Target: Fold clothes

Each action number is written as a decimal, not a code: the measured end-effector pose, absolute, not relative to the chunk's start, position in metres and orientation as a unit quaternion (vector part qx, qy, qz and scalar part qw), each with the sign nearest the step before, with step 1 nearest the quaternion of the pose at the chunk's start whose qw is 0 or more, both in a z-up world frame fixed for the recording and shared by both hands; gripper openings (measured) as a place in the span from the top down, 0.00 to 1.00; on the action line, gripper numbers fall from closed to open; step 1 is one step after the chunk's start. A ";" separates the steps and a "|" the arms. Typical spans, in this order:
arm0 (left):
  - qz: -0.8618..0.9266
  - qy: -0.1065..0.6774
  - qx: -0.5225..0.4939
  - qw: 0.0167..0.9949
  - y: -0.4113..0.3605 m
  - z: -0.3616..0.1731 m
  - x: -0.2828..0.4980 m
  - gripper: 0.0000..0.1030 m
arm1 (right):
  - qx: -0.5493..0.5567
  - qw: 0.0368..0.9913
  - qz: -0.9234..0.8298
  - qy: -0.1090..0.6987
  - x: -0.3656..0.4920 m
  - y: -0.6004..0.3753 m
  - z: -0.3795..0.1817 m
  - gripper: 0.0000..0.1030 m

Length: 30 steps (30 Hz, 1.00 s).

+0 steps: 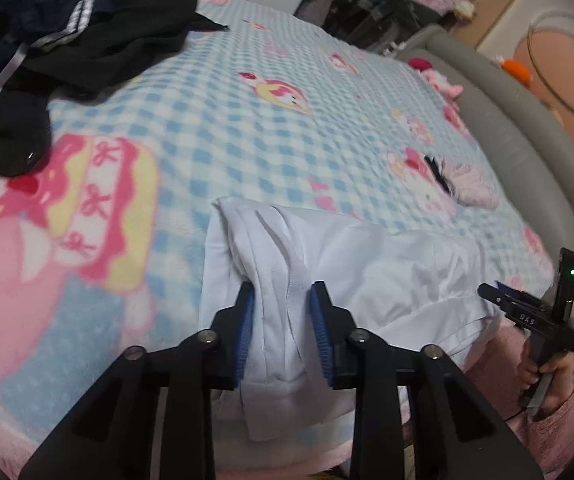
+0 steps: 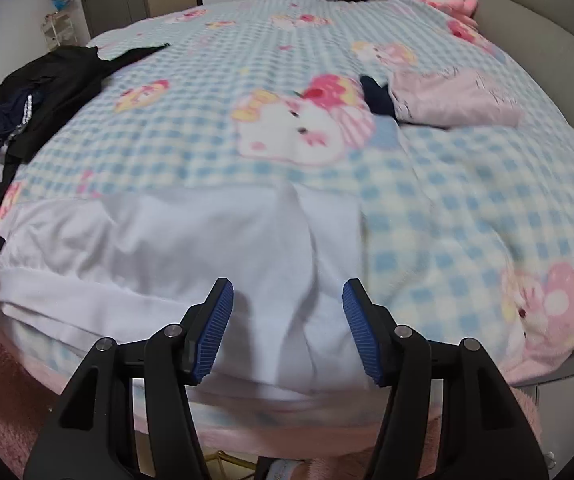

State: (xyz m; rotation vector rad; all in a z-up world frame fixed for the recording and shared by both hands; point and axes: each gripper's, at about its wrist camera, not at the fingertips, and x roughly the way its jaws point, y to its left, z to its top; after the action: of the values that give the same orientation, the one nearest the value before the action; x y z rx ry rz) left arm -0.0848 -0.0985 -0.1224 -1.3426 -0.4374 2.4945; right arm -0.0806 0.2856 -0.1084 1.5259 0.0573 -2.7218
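On the bed's near edge, at 6 o'clock in both views, lies the white garment. Left hand-held gripper seems clamped on a bunched fold of it, though blur hides the contact. Right hand-held gripper hovers wide open over it; dark clothes lie at 10 o'clock.

A bed with a blue-checked cartoon fleece blanket holds a white garment, black clothes and folded pink cloth.

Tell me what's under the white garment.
The white garment lies on the checked blue blanket, which shows around it. Anything else beneath is covered. The left hand-held gripper pinches a bunched fold.
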 end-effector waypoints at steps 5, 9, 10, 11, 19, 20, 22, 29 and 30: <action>0.862 -0.136 -0.474 0.122 -0.099 -0.115 -0.101 0.93 | 0.515 0.021 -0.857 -0.013 -0.071 0.304 -0.125 0.39; 0.888 -0.123 -0.432 0.096 -0.111 -0.082 -0.106 0.95 | 0.521 0.022 -0.853 -0.032 -0.068 0.312 -0.128 0.35; 0.889 -0.125 -0.431 0.091 -0.116 -0.079 -0.108 0.95 | 0.522 0.022 -0.852 -0.032 -0.067 0.313 -0.128 0.35; 0.886 -0.121 -0.439 0.084 -0.118 -0.083 -0.111 0.95 | 0.521 0.022 -0.853 -0.029 -0.067 0.312 -0.129 0.35; 0.871 -0.110 -0.479 0.021 -0.137 -0.108 -0.081 0.87 | 0.496 0.020 -0.868 -0.024 -0.061 0.313 -0.111 0.32; 0.878 -0.134 -0.459 0.013 -0.146 -0.101 -0.069 0.87 | 0.485 0.022 -0.874 -0.024 -0.057 0.313 -0.104 0.32; 0.878 -0.135 -0.458 0.019 -0.140 -0.101 -0.063 0.86 | 0.471 0.038 -0.881 -0.026 -0.053 0.307 -0.093 0.32; 0.866 -0.094 -0.489 0.053 -0.100 -0.116 -0.055 0.64 | 0.449 0.138 -0.882 0.033 -0.048 0.225 -0.087 0.32; 0.864 -0.088 -0.493 0.058 -0.095 -0.118 -0.054 0.64 | 0.451 0.148 -0.879 0.046 -0.049 0.211 -0.090 0.32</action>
State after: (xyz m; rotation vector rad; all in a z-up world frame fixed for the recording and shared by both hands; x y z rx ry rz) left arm -0.0540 -0.0948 -0.1177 -1.4934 -0.2663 2.6185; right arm -0.0491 0.2110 -0.0898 1.2964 0.1318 -2.5289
